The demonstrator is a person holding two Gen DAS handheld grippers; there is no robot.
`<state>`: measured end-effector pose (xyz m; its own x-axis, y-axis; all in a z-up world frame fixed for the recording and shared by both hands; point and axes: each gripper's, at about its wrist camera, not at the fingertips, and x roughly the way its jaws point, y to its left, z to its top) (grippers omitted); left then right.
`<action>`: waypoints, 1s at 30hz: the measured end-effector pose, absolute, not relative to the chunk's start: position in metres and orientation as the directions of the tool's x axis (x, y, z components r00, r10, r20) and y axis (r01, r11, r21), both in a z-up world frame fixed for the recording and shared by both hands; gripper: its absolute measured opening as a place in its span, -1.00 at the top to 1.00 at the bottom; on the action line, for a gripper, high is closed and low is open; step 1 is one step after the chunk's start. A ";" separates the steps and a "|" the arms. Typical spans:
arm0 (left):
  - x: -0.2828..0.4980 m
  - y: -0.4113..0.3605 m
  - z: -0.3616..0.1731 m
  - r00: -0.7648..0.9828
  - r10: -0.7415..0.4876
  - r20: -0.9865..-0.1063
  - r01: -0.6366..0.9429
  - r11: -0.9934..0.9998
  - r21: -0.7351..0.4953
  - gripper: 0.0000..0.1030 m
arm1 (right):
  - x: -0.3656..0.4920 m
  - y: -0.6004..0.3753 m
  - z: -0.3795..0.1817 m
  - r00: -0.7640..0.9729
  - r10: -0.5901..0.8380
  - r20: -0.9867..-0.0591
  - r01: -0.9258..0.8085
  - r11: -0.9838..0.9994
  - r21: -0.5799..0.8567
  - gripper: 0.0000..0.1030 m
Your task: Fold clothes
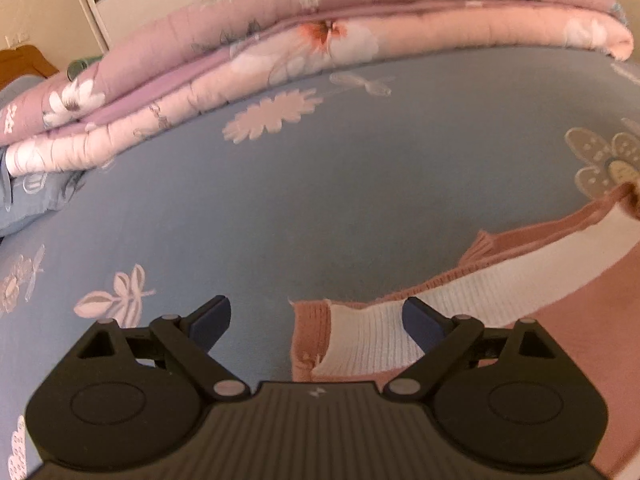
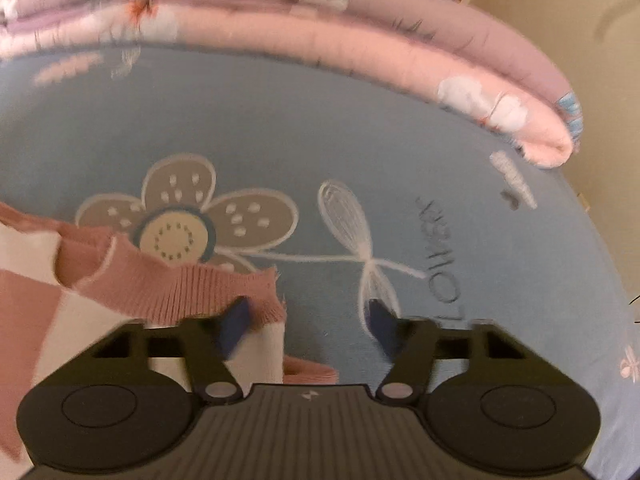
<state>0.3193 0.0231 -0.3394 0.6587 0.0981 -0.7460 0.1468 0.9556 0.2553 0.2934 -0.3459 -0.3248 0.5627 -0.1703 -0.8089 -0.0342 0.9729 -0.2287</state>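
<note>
Blue floral bedsheet (image 1: 320,200) carries a pink-and-white knitted sweater (image 1: 360,340); both grippers, left (image 1: 316,320) and right (image 2: 308,320), hover spread at its corners, and shallow pinches could slip off.

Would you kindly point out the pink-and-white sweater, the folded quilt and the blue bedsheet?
sweater (image 1: 360,340), left wrist view, white ribbed band.
folded quilt (image 1: 280,56), left wrist view, pink front edge.
bedsheet (image 2: 280,128), right wrist view, plain blue area.

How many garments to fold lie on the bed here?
1: a pink-and-white knit sweater, spread on the blue sheet between both grippers. Others may lie outside view.
</note>
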 end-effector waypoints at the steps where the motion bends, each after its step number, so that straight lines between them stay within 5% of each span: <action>1: 0.320 0.023 -0.340 0.658 0.099 -0.746 0.138 0.959 0.249 -0.82 | 0.296 -0.348 -0.328 0.553 -0.166 -0.817 -0.027 0.976 -0.216 0.07; 10: 0.277 0.051 -0.286 0.747 0.124 -0.653 -0.040 0.989 0.141 -0.81 | 0.282 -0.363 -0.316 0.526 -0.017 -0.851 -0.017 0.999 -0.030 0.18; 13: 0.258 0.072 -0.281 0.737 0.221 -0.639 -0.166 0.975 0.145 -0.80 | 0.280 -0.362 -0.315 0.547 0.007 -0.837 -0.037 0.999 -0.016 0.84; 24: 0.247 0.076 -0.291 0.692 0.193 -0.696 -0.168 0.980 0.105 -0.80 | 0.271 -0.370 -0.310 0.557 -0.082 -0.826 0.003 0.995 -0.096 0.86; 30: 0.275 0.044 -0.311 0.683 0.174 -0.709 -0.034 0.978 0.207 -0.81 | 0.274 -0.370 -0.307 0.560 -0.073 -0.825 0.044 0.997 -0.059 0.52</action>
<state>0.2751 0.0437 -0.3110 0.6831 0.1739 -0.7094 -0.0338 0.9777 0.2072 0.2738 -0.3700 -0.3069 0.5601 -0.0733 -0.8252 0.0437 0.9973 -0.0589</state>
